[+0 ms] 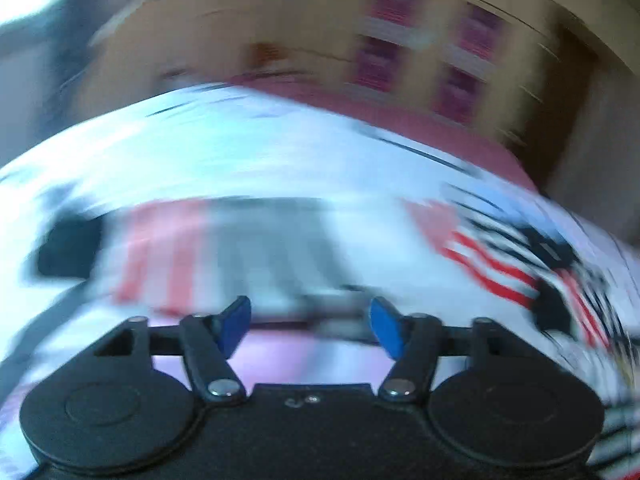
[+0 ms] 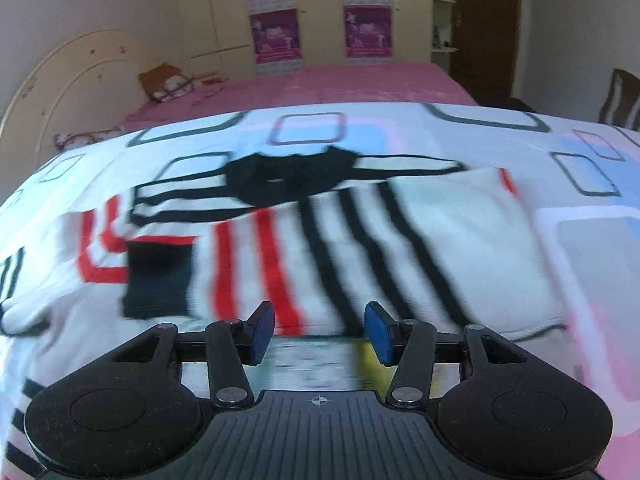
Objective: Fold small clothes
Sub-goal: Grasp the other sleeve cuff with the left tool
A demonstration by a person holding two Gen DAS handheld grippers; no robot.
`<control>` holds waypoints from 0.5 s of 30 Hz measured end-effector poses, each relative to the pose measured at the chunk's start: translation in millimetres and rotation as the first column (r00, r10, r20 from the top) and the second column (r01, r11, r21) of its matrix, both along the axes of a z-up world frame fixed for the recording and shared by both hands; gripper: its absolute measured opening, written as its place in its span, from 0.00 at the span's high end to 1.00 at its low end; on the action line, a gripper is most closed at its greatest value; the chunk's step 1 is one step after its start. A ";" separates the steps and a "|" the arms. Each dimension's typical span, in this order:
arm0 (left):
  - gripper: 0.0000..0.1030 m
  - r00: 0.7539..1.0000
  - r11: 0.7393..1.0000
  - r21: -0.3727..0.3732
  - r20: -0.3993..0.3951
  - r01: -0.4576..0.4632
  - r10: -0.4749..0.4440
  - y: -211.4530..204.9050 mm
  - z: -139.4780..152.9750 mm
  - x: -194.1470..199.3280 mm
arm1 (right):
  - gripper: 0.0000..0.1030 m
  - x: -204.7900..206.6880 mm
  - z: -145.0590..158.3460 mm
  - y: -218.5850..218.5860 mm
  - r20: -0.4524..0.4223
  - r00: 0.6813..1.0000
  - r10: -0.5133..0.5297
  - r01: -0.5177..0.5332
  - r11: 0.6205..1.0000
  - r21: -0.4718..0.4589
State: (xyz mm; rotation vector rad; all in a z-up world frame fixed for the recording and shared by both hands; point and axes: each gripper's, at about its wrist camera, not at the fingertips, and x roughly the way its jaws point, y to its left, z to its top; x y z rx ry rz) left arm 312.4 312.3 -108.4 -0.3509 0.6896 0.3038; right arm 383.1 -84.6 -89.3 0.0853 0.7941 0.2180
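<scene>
Striped knit sweater (image 2: 320,248) lies flat on patterned bedsheet (image 2: 580,240), white with red and black stripes, black collar (image 2: 288,178) at far side, black pocket patch (image 2: 158,280) on left part. Right gripper (image 2: 320,330) just before near hem, blue pads (image 2: 378,332) spread apart, nothing between them. Left gripper (image 1: 310,326) likewise spread, holding nothing, over same sweater (image 1: 248,256); left wrist view heavily motion-blurred. Pink bedspread (image 2: 340,84) beyond sheet; purple posters (image 2: 276,36) on wardrobe doors behind.
</scene>
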 end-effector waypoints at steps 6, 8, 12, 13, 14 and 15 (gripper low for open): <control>0.67 0.974 0.935 -0.284 0.019 -0.211 0.225 88.6 -24.8 -25.1 | 0.51 -0.2 1.9 41.4 -0.018 1.000 0.003 -0.003 0.999 0.039; 0.68 0.967 0.923 -0.312 0.048 -0.225 0.252 98.0 -29.1 -18.1 | 0.51 0.2 5.0 47.8 -0.018 1.000 0.000 0.001 0.999 0.043; 0.94 0.954 0.893 -0.372 0.057 -0.253 0.294 119.2 -34.6 -2.2 | 0.51 -2.3 15.2 47.5 0.012 1.000 -0.014 0.014 1.000 0.025; 0.94 0.957 0.898 -0.371 0.069 -0.237 0.282 121.6 -32.3 0.8 | 0.54 -2.9 17.3 43.6 0.021 0.999 -0.027 0.026 0.999 0.019; 0.94 0.962 0.917 -0.344 0.105 -0.204 0.254 118.2 -23.5 3.6 | 0.68 -1.7 18.0 38.8 0.021 0.999 -0.038 0.038 0.999 0.014; 0.94 0.966 0.936 -0.312 0.142 -0.164 0.217 111.9 -12.4 5.7 | 0.74 -1.0 18.3 33.2 0.012 0.999 -0.047 0.047 0.999 0.014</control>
